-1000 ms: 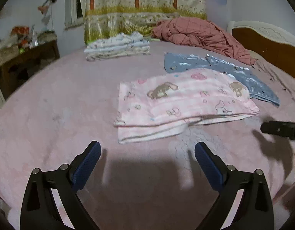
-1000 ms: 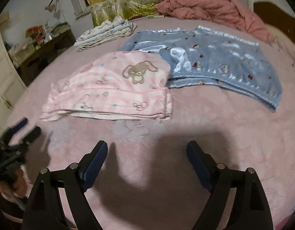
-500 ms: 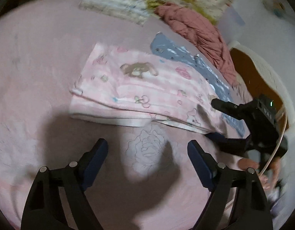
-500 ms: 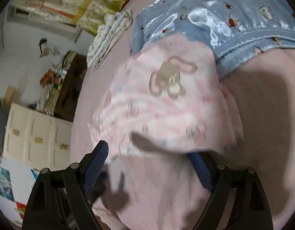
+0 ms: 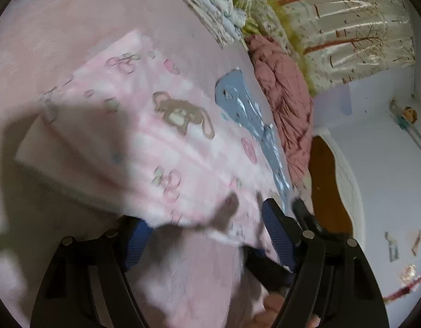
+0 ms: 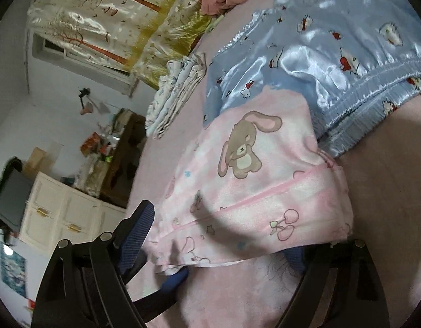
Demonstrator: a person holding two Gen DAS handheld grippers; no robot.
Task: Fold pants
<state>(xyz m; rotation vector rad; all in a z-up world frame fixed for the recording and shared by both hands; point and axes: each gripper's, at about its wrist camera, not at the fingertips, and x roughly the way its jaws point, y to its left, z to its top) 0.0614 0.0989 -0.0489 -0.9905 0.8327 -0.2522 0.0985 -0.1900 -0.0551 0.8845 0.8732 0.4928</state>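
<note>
The folded pink pants (image 5: 144,142) with a brown bunny print lie on the pink bed cover (image 5: 60,35); they also show in the right wrist view (image 6: 251,191). My left gripper (image 5: 207,235) is open, its blue pads straddling the near edge of the pants, one pad under the fabric. My right gripper (image 6: 218,243) is open too, astride the pants' near end, with its right pad hidden under the cloth. The right gripper shows in the left wrist view (image 5: 306,218) just beyond my left fingers.
Blue satin pants (image 6: 319,54) lie flat beside the pink ones, partly under them. A stack of folded white clothes (image 6: 177,93) and a crumpled red quilt (image 5: 281,93) sit farther back. A wooden headboard (image 5: 327,186), a dark desk (image 6: 123,158) and a white cabinet (image 6: 60,213) border the bed.
Both grippers have tilted and moved in from the open bed onto the near edge of the pink pants, which now lie between their open fingers.
</note>
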